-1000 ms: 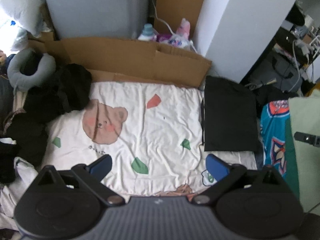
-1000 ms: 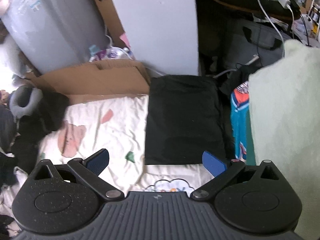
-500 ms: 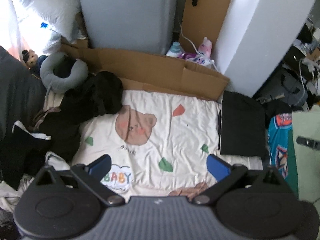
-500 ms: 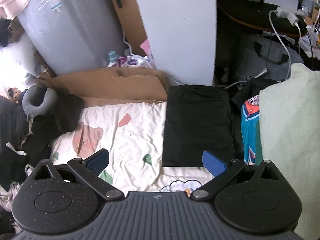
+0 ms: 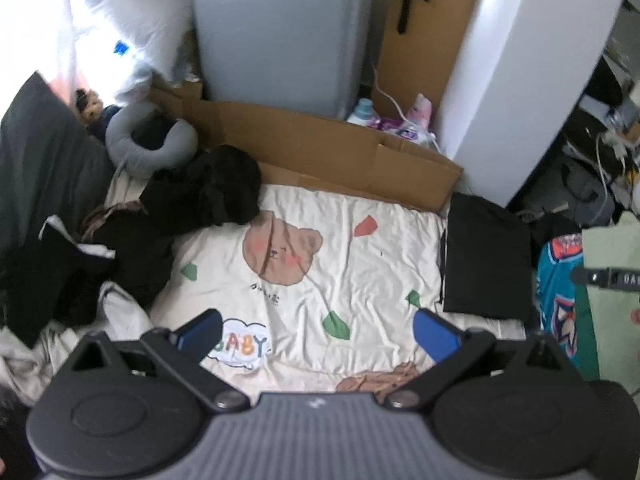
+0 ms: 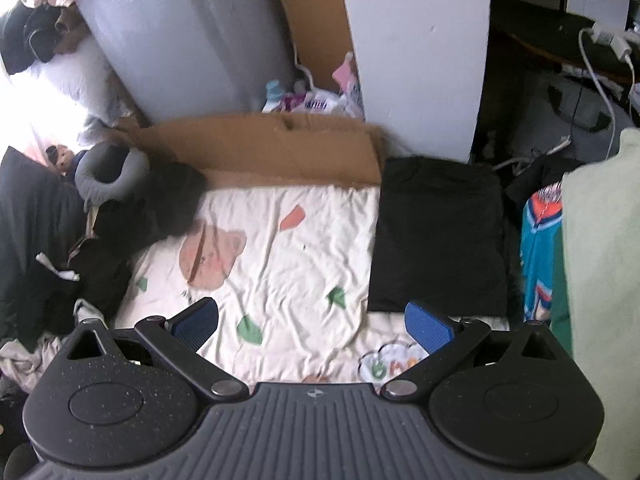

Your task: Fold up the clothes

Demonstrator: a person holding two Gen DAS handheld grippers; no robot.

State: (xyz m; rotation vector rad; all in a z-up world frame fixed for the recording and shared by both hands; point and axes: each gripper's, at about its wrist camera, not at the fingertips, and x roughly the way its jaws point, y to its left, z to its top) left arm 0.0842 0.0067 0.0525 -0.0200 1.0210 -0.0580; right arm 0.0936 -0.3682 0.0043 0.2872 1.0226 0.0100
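A folded black garment point(image 5: 486, 260) lies flat at the right edge of the cream bear-print blanket point(image 5: 320, 264); it also shows in the right wrist view point(image 6: 440, 236). A heap of unfolded dark clothes point(image 5: 192, 204) sits at the blanket's left, seen in the right wrist view too point(image 6: 132, 216). My left gripper point(image 5: 318, 330) is open and empty, held above the blanket's near part. My right gripper point(image 6: 312, 322) is open and empty, above the blanket, near the black garment's front edge.
A cardboard sheet point(image 5: 320, 144) stands behind the blanket, with a grey upright panel point(image 5: 280, 28) and a white wall block point(image 5: 528, 68) beyond. A grey neck pillow point(image 5: 148, 144) lies at the back left. A teal printed garment point(image 5: 560, 292) and a pale green cloth point(image 6: 600, 280) lie right.
Both grippers have pulled back and risen from the blanket, so more of the room shows. Both stayed open and empty. The clothes have not moved.
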